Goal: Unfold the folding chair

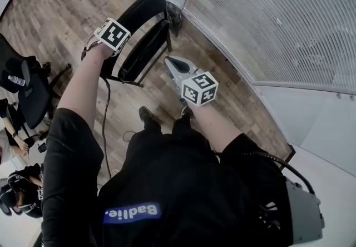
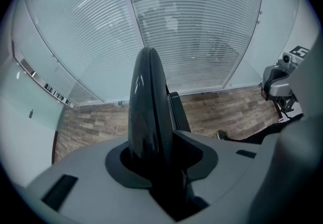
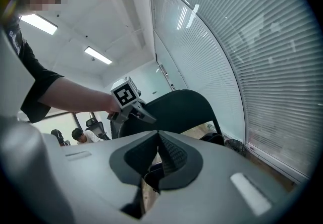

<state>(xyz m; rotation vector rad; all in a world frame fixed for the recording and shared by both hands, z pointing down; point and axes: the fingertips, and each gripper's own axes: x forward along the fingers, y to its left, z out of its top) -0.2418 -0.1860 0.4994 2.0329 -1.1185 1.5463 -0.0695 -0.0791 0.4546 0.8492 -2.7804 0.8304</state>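
Observation:
The black folding chair [image 1: 146, 29] stands folded on the wooden floor in front of me, beside the glass wall. My left gripper [image 1: 111, 45] comes down on the top edge of the curved backrest [image 2: 147, 102], which fills the gap between its jaws; the jaws are shut on it. My right gripper [image 1: 171, 62] is shut with nothing in it and hovers just right of the chair's seat panel [image 1: 146, 50], apart from it. In the right gripper view the pads [image 3: 169, 155] are pressed together, with the chair back [image 3: 181, 109] and the left gripper [image 3: 132, 109] beyond them.
A glass wall with white blinds [image 1: 278, 18] runs along the right, close behind the chair. A black office chair [image 1: 30, 93] stands at the left, and seated people [image 1: 16, 193] are at the lower left. My shoe [image 1: 147, 118] is near the chair's feet.

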